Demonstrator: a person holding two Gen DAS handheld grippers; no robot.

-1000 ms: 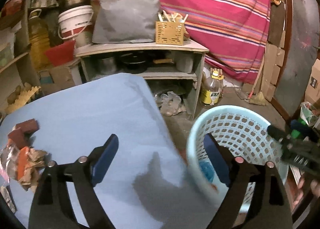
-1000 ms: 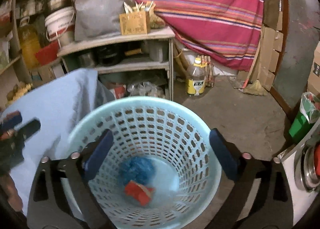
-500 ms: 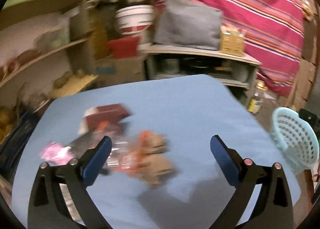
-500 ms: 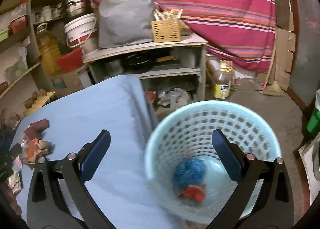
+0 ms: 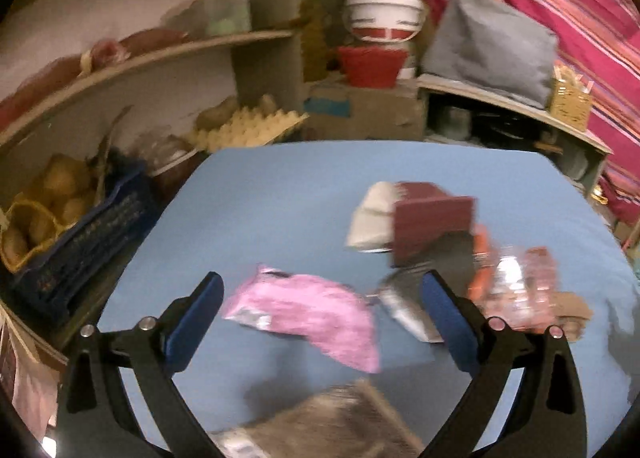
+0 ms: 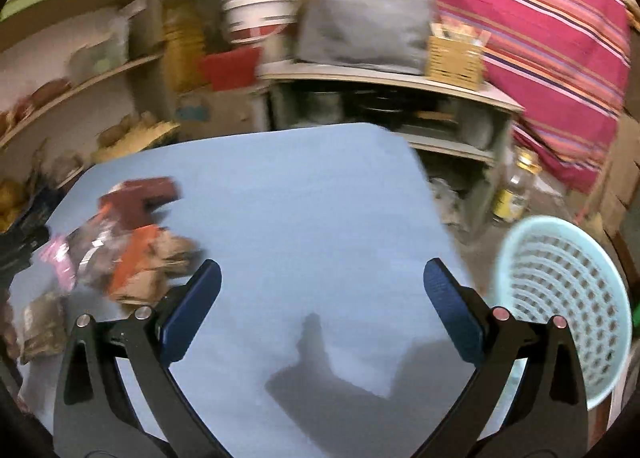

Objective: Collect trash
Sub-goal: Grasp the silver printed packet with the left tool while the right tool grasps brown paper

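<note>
A pile of trash lies on the blue table [image 5: 280, 194]. A pink wrapper [image 5: 308, 310] lies between the fingers of my open, empty left gripper [image 5: 322, 318], just above it. Behind are a dark red box [image 5: 432, 218], a white piece [image 5: 372, 218], a silver wrapper [image 5: 404, 310], orange and clear wrappers [image 5: 508, 278]. A brown crumpled paper [image 5: 344, 422] lies under the gripper. My right gripper [image 6: 322, 314] is open and empty over bare table, with the trash pile [image 6: 132, 254] to its left and the light blue basket [image 6: 560, 298] to its right, off the table edge.
Shelves with buckets [image 5: 384, 14], a grey bag [image 5: 488, 46] and a woven box [image 6: 456, 54] stand behind the table. A dark crate with potatoes [image 5: 60, 226] is at the left edge. A bottle [image 6: 516, 190] stands on the floor beside the basket.
Both grippers swung left, away from the basket and over the table. My left gripper has come down over the pink wrapper in the trash pile. Both stayed open.
</note>
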